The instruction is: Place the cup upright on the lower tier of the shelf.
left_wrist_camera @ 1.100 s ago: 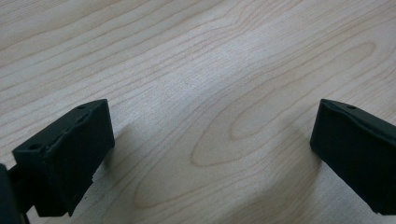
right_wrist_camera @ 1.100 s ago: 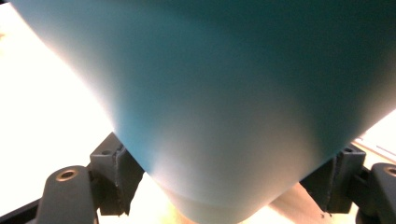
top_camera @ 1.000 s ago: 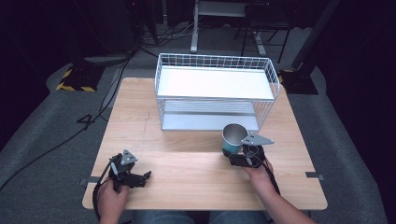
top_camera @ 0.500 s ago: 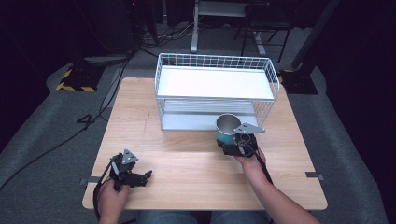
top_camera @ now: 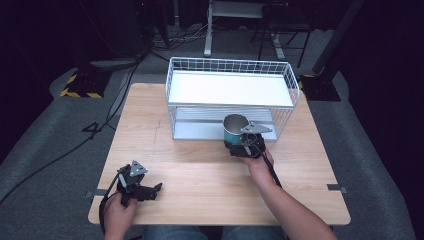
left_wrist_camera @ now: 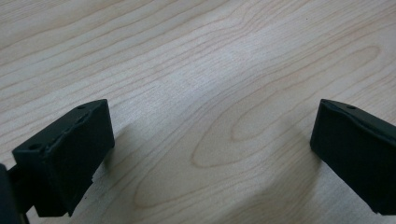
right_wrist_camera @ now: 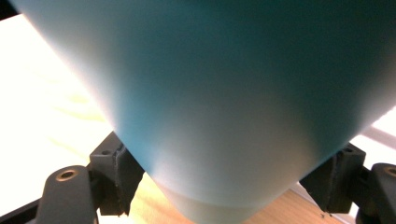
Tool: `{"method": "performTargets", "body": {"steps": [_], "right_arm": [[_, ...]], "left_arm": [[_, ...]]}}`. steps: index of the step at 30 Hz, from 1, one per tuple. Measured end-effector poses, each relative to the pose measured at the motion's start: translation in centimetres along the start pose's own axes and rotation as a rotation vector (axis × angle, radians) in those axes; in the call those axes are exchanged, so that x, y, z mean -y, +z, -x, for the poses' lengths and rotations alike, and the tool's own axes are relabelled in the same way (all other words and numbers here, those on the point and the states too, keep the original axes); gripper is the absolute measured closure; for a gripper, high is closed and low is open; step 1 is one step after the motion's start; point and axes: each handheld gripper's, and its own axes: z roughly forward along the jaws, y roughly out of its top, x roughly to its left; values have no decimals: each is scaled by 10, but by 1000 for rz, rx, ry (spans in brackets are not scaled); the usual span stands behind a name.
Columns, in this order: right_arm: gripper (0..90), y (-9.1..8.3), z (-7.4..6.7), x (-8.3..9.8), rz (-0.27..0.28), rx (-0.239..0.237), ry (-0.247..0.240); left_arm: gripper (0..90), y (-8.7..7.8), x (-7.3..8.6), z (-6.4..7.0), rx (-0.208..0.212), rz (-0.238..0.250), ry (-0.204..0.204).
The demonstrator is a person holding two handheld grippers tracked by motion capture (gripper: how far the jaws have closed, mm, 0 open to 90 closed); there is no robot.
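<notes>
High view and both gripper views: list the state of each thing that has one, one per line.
Teal metal cup: upright, open mouth up, clamped in the right gripper.
Left gripper: open, holding nothing, low over the wooden table.
White wire two-tier rack: upright, both shelves bare.

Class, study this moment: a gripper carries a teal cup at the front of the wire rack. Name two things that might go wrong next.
1. The teal cup is tall against the wire rack opening; its rim might catch the upper shelf's front wire.
2. The right gripper grips the cup low on its tapered wall, so it might tip or slip out.
</notes>
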Motion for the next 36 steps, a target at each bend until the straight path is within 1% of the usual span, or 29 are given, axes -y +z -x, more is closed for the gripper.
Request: {"method": "performTargets", "body": {"steps": [2, 3, 4, 6, 7, 8, 9, 10, 13, 18, 21, 23, 27, 29, 33, 34, 35, 36], "right_arm": [[245, 4, 1, -2, 3, 4, 10], [245, 6, 2, -3, 2, 5, 10], [245, 8, 3, -4, 4, 8, 13], [245, 12, 4, -7, 6, 15, 9], [245, 17, 6, -11, 10, 23, 6], [245, 17, 6, -11, 10, 23, 6], [245, 22, 8, -14, 16, 29, 13], [245, 22, 8, -14, 16, 29, 13], [245, 30, 10, -17, 25, 43, 22], [245, 39, 12, -20, 43, 60, 27], [245, 47, 14, -21, 42, 69, 35], [245, 49, 15, -22, 43, 70, 38], [245, 56, 16, -27, 61, 90, 27], [245, 61, 16, -29, 68, 98, 36], [244, 67, 18, -30, 74, 111, 30], [245, 69, 18, -30, 74, 114, 32], [244, 72, 18, -31, 71, 117, 48], [244, 72, 18, -31, 71, 117, 48]], "left_arm": [[1, -1, 1, 1, -7, -5, -8], [1, -1, 2, 2, -10, 0, -20], [1, -2, 2, 2, -18, 0, -20], [1, -2, 3, 3, -24, 4, -36], [1, -3, 3, 4, -32, 2, -38], [1, -3, 3, 4, -32, 2, -38], [1, -3, 3, 4, -34, 2, -43], [1, -3, 4, 5, -37, 2, -46], [1, -4, 5, 6, -50, 4, -58], [1, -5, 5, 6, -47, 0, -59], [1, -5, 5, 6, -47, 0, -59], [1, -5, 5, 6, -47, 0, -59], [0, -4, 5, 6, -51, 2, -56], [0, -4, 5, 6, -50, 2, -55], [0, -4, 5, 6, -46, 3, -52], [0, -4, 5, 6, -46, 3, -52], [0, -4, 5, 6, -46, 3, -52], [0, -4, 5, 6, -46, 3, -52]]}}
